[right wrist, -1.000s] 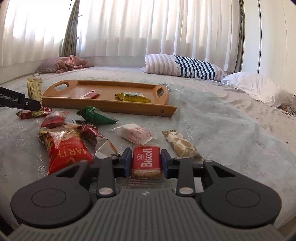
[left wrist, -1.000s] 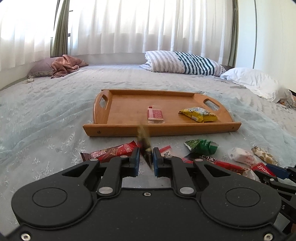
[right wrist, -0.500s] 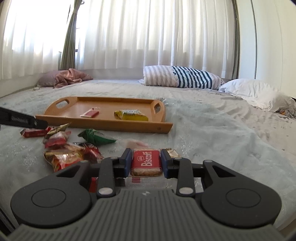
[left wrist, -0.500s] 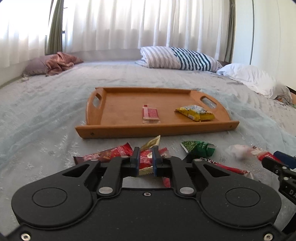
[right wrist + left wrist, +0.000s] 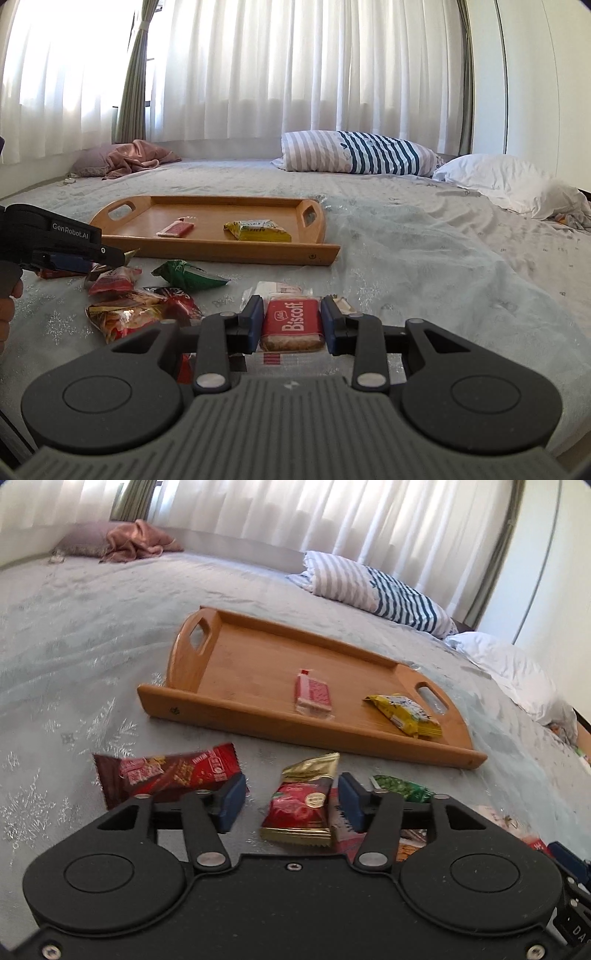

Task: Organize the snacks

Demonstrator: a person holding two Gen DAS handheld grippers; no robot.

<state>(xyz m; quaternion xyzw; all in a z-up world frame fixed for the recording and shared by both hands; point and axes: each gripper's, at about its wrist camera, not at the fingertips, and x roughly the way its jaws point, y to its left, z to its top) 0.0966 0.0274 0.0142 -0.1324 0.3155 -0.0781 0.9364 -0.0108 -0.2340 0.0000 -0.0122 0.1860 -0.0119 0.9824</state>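
Observation:
My left gripper [image 5: 290, 802] hangs low over the snack pile in front of the wooden tray [image 5: 236, 705]. Its jaws are opening, and a red and gold packet [image 5: 303, 801] lies loose between them with no pad pressing on it. A long red bar [image 5: 166, 775] lies by the left finger and a green packet [image 5: 402, 790] by the right. My right gripper [image 5: 291, 319] is shut on a red Biscoff packet [image 5: 291, 323], held just above the bedspread. On the tray [image 5: 221, 254] lie a pink wafer packet [image 5: 175, 229] and a yellow packet [image 5: 258, 230].
Loose snacks [image 5: 140, 314] lie on the grey bedspread between the grippers. The left gripper [image 5: 107, 256] and a person's hand [image 5: 7, 314] show at the left edge of the right wrist view. A striped pillow [image 5: 354, 153], a white pillow [image 5: 509, 181] and a pink blanket [image 5: 136, 157] lie behind the tray.
The left gripper sank with the red and gold packet, rolled to one side and opened; the packet now lies on the pile. The right gripper still holds the Biscoff packet.

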